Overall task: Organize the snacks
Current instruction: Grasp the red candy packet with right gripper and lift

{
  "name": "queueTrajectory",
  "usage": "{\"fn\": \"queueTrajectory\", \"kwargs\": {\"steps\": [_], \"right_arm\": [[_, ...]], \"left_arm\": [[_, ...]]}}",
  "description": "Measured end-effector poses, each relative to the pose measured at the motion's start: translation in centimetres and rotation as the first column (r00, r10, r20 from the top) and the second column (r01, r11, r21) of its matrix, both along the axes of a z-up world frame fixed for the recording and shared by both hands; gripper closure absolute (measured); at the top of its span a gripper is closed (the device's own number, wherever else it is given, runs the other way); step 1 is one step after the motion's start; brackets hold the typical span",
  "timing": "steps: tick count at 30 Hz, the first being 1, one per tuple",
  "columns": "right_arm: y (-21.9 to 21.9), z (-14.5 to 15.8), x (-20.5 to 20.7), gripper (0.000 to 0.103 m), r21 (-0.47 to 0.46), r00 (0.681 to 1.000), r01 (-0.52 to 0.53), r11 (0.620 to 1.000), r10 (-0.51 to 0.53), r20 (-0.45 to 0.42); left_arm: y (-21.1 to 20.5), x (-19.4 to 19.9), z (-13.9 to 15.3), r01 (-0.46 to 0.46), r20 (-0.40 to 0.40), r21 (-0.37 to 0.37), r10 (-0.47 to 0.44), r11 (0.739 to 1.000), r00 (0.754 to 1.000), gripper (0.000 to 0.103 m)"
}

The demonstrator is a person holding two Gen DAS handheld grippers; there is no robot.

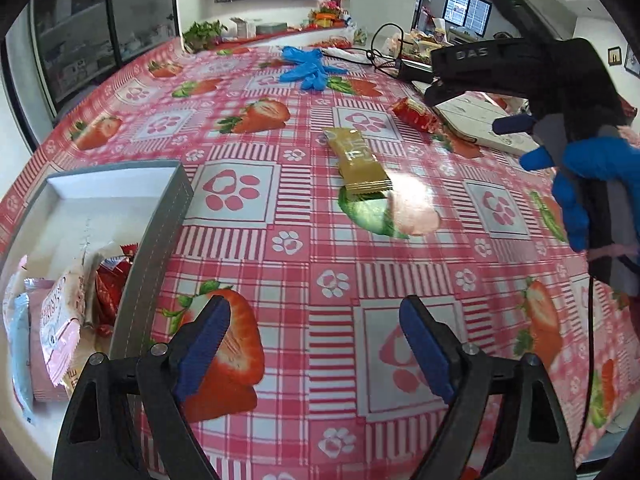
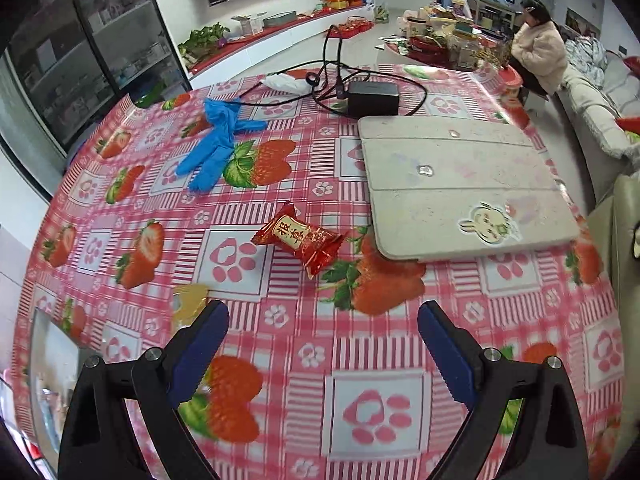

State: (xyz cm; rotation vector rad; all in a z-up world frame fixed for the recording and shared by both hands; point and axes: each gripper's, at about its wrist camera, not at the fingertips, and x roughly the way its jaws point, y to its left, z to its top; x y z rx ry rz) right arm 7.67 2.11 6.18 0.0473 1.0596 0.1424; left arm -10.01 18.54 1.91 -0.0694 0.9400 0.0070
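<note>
Two grippers are in your hands, both with jaws spread wide and holding nothing: your left gripper point(image 1: 314, 344) hovers over the strawberry cloth point(image 1: 304, 264), and your right gripper point(image 2: 322, 354) does the same farther right. Nearest on your left sits the grey box point(image 1: 160, 248), its white inside already holding several snack packs point(image 1: 60, 320) in pink, pale blue and red, bunched at its near end. Ahead of your left gripper, well apart from the box, the gold snack point(image 1: 357, 160) lies flat on the cloth. Beyond it and to the right, the red snack point(image 2: 298, 238) lies just beside the near left corner of the white board point(image 2: 460, 184), though you cannot tell if they touch. From the left view, your right hand point(image 1: 592, 184) in a blue glove holds its gripper above the board's edge. Farther back on the left lie loose blue gloves point(image 2: 218, 146), and behind the board a black adapter point(image 2: 372, 98) with looping cables point(image 2: 332, 52).
</note>
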Motion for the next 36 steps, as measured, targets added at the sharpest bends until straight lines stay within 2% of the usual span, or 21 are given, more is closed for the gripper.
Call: {"fn": "queueTrajectory", "kwargs": {"steps": [3,5,8,11,12,13,14,16,17,19,24,26,29,31,32,33,34,36], "right_arm": [[0.7,-1.2,1.3,0.007,-0.019,0.998,-0.047,0.999,0.048,0.039],[2.0,-1.8,2.3,0.007,-0.066,0.992,-0.091,0.994,0.096,0.079],[3.3,-2.3,3.7,0.007,-0.108,0.983,-0.128,0.986,0.140,0.116],[3.8,-3.7,5.8,0.009,-0.116,0.987,-0.131,0.985,0.140,0.075],[3.7,-4.3,6.2,0.026,-0.113,0.990,-0.121,0.986,0.127,0.053],[3.6,-5.0,6.6,0.036,-0.101,0.993,-0.112,0.989,0.115,0.018],[3.6,-5.3,6.4,0.040,-0.107,0.994,-0.097,0.989,0.101,0.031],[4.4,-5.2,5.6,0.061,-0.124,0.992,-0.110,0.986,0.116,0.040],[4.8,-5.2,5.2,0.077,-0.101,0.990,-0.135,0.986,0.139,0.032],[6.3,-5.1,3.8,0.077,-0.069,0.980,-0.198,0.978,0.199,0.010],[10.0,-5.3,-1.3,0.077,-0.103,0.938,-0.342,0.934,0.345,0.010],[10.2,-5.2,-4.0,0.077,-0.086,0.919,-0.394,0.915,0.393,-0.020],[9.4,-4.8,-5.7,0.075,-0.094,0.905,-0.425,0.900,0.421,-0.066],[8.5,-4.2,-5.5,0.042,-0.141,0.920,-0.392,0.909,0.389,-0.048],[7.7,-3.6,-5.2,0.011,-0.152,0.936,-0.349,0.925,0.351,-0.014],[7.0,-3.0,-4.6,0.007,-0.136,0.949,-0.310,0.941,0.316,0.020],[6.0,-2.5,-3.9,0.007,-0.083,0.959,-0.277,0.957,0.280,0.038],[5.0,-2.3,-2.0,0.007,0.001,0.974,-0.224,0.975,0.224,0.027]], "left_arm": [[0.2,0.1,-1.1,0.001,0.007,-0.004,-0.001,1.000,1.000,0.014],[0.0,-0.1,-1.4,0.005,0.028,0.005,-0.005,1.000,1.000,0.013],[-0.7,0.2,-1.6,0.043,0.016,0.016,-0.043,0.999,0.999,0.012],[-1.3,0.3,-1.8,0.058,0.003,0.041,-0.058,0.997,0.998,0.008],[-1.3,0.4,-1.8,0.061,0.002,0.040,-0.061,0.997,0.998,0.007],[-1.3,0.3,-1.8,0.063,0.002,0.038,-0.063,0.997,0.998,0.007],[-1.3,0.4,-1.8,0.065,0.001,0.038,-0.065,0.997,0.998,0.006],[-1.4,0.3,-1.9,0.069,-0.001,0.038,-0.069,0.997,0.998,0.005],[-1.5,0.3,-1.9,0.072,-0.002,0.037,-0.072,0.997,0.997,0.003],[-1.5,0.4,-2.0,0.077,-0.011,0.040,-0.077,0.996,0.997,0.000],[-1.3,0.4,-2.0,0.073,-0.008,0.034,-0.072,0.997,0.997,0.000],[-1.3,0.4,-2.0,0.072,-0.009,0.037,-0.072,0.997,0.997,0.000],[-1.3,0.5,-2.0,0.073,-0.010,0.039,-0.072,0.997,0.997,0.000],[-1.3,0.5,-2.0,0.073,-0.010,0.039,-0.072,0.997,0.997,0.000],[-1.3,0.5,-2.0,0.073,-0.010,0.038,-0.072,0.997,0.997,0.000],[-1.3,0.5,-2.0,0.073,-0.010,0.038,-0.073,0.997,0.997,0.000],[-1.3,0.5,-2.0,0.073,-0.010,0.039,-0.073,0.997,0.997,0.000],[-1.3,0.4,-2.0,0.073,-0.010,0.038,-0.073,0.997,0.997,0.000]]}}
